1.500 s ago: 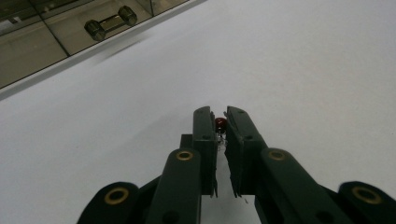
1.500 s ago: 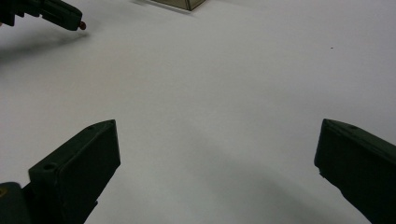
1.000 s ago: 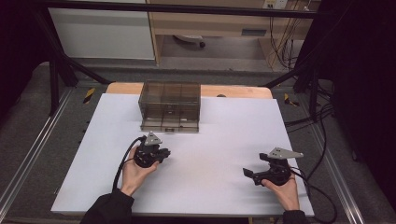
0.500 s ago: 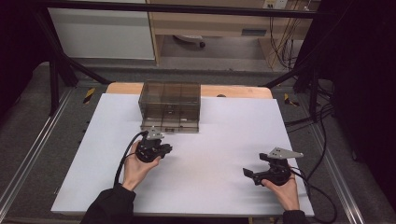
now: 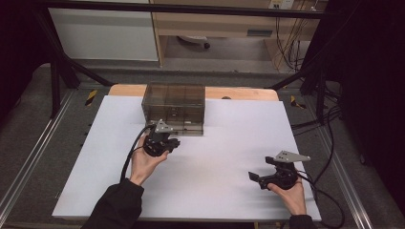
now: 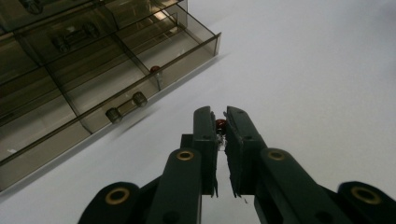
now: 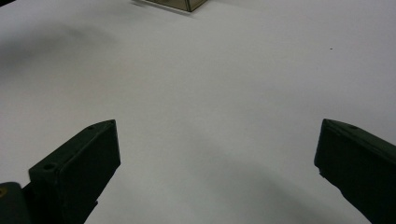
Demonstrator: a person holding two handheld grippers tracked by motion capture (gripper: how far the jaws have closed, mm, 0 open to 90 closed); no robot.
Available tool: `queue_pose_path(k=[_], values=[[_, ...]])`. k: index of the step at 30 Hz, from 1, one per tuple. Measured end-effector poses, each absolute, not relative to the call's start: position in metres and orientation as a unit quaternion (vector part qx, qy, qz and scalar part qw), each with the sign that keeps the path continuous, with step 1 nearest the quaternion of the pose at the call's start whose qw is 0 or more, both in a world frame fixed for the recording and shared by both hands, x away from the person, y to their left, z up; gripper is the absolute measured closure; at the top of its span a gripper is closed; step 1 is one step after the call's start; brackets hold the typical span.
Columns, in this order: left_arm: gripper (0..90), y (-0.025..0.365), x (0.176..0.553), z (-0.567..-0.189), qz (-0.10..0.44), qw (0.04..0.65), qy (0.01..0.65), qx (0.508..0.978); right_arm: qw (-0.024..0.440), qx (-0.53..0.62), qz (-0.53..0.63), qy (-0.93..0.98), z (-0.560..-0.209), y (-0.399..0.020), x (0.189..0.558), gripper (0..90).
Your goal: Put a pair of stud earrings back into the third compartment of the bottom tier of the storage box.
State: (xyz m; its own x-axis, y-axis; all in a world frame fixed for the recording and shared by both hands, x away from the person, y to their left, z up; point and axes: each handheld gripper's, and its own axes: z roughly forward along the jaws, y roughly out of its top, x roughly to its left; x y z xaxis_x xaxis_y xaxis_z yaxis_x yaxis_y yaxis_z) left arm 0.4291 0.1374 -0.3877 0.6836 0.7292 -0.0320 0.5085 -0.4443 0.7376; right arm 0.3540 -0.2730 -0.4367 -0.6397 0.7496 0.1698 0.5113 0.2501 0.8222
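**Dim lab, white worktop**

White worktop (image 5: pixel 229 143) sitting over a wooden board (image 5: pixel 239 92), grey floor (image 5: pixel 28 124) showing around it. Black frame bars (image 5: pixel 57 71) standing at sides, cables (image 5: pixel 329 119) trailing right, wooden cabinet (image 5: pixel 215 24) and white panel (image 5: pixel 102 33) standing behind.

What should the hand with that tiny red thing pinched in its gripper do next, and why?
Probably carry it on over the open drawer and let go. The left gripper is shut on a small red bead just short of the smoky plastic drawer box, and a similar red bead already lies in one compartment.
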Motion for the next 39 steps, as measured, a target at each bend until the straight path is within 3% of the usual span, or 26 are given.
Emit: queue_pose_path(k=[39], values=[[82.7,0.093,0.491,-0.377,0.15,0.367,0.386,0.833,0.126,0.403,0.462,0.78,-0.437,-0.273,0.354,0.8]])
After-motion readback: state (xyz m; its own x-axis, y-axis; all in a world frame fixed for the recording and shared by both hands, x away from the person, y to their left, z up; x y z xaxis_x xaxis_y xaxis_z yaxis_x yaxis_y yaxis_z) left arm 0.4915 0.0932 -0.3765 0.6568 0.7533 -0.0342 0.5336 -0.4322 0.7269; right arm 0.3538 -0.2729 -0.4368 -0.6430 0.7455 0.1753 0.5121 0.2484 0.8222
